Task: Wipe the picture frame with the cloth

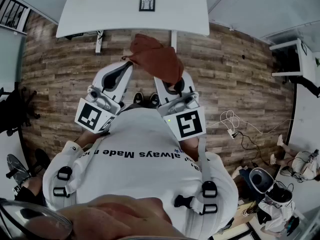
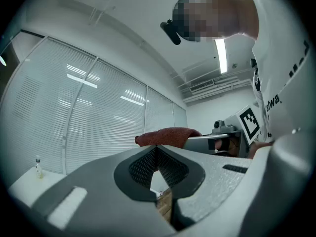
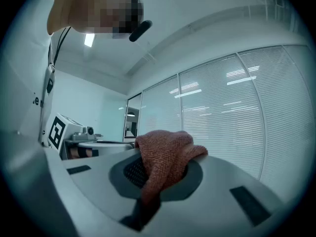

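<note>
The picture frame (image 1: 147, 3) sits on the white table (image 1: 100, 9) at the far side of the scene. It is a small dark-edged frame, apparently lying flat and face up, with its sides square to the table's near edge. It is close to square, so it has little long axis to line up with. Both grippers are held near the person's chest over the wood floor (image 1: 60, 79), pointing toward the table and well apart from the frame. The right gripper (image 1: 169, 81) is clamped on the rust-coloured cloth (image 1: 156, 58). In the right gripper view, a fold of the knitted cloth (image 3: 165, 152) is pinched between the jaws of the right gripper (image 3: 153, 168), and the rest bunches over their tips. The left gripper (image 1: 123, 69) holds nothing. In the left gripper view, the jaws of the left gripper (image 2: 157, 148) meet at the tips with only a sliver of gap lower down, and the cloth (image 2: 168, 135) shows beyond them to the right. The frame lies almost straight ahead along the line between the two grippers, a little left of the cloth's bulk. My judgement is that the cloth-bearing right gripper needs a forward reach with only a slight leftward drift. The left gripper is about as near the frame and free to steady it. Wiping has not begun.
</note>
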`<act>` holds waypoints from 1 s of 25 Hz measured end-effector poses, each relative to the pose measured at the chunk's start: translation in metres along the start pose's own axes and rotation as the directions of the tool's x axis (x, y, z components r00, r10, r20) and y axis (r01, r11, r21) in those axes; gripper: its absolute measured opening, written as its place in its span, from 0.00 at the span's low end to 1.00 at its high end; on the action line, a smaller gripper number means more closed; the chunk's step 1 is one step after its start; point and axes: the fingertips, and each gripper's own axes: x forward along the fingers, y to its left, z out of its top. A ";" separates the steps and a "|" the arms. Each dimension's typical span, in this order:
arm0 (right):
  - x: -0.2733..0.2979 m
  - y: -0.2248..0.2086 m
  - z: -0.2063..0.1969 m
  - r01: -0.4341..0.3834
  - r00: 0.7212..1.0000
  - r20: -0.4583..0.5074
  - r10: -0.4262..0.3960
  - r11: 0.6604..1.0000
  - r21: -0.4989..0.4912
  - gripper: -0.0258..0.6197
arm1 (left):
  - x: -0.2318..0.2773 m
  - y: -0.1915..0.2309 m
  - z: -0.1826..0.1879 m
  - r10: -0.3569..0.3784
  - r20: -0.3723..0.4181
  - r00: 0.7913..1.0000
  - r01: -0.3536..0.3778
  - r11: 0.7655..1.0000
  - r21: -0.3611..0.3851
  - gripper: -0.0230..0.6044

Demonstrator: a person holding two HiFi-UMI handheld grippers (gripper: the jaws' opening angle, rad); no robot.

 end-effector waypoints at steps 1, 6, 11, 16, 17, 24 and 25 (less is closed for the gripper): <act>0.001 0.000 0.000 -0.001 1.000 0.003 0.001 1.000 0.000 0.07 | 0.000 0.001 0.000 0.001 0.001 1.000 -0.001 1.000 0.000 0.04; 0.004 0.001 0.002 -0.006 1.000 0.005 0.006 1.000 -0.005 0.07 | 0.001 0.004 0.001 0.003 0.003 1.000 -0.003 1.000 0.000 0.04; 0.011 0.004 0.003 -0.008 1.000 0.010 0.008 1.000 -0.011 0.07 | -0.003 0.011 0.001 0.005 0.010 1.000 -0.005 1.000 -0.008 0.04; 0.024 0.016 0.003 -0.009 1.000 0.004 0.009 1.000 -0.008 0.07 | -0.016 0.023 0.002 0.004 0.013 1.000 -0.004 1.000 -0.010 0.04; 0.028 0.019 0.002 -0.008 1.000 0.004 0.008 1.000 -0.002 0.07 | -0.018 0.027 0.001 0.003 0.012 1.000 -0.003 1.000 -0.013 0.04; 0.044 0.034 -0.005 0.007 1.000 0.001 -0.007 0.999 0.032 0.07 | -0.033 0.046 -0.004 -0.008 0.006 1.000 0.008 1.000 -0.021 0.04; 0.046 0.034 -0.005 0.011 1.000 -0.002 -0.011 0.999 0.031 0.07 | -0.034 0.047 -0.004 -0.010 0.007 1.000 0.010 1.000 -0.024 0.04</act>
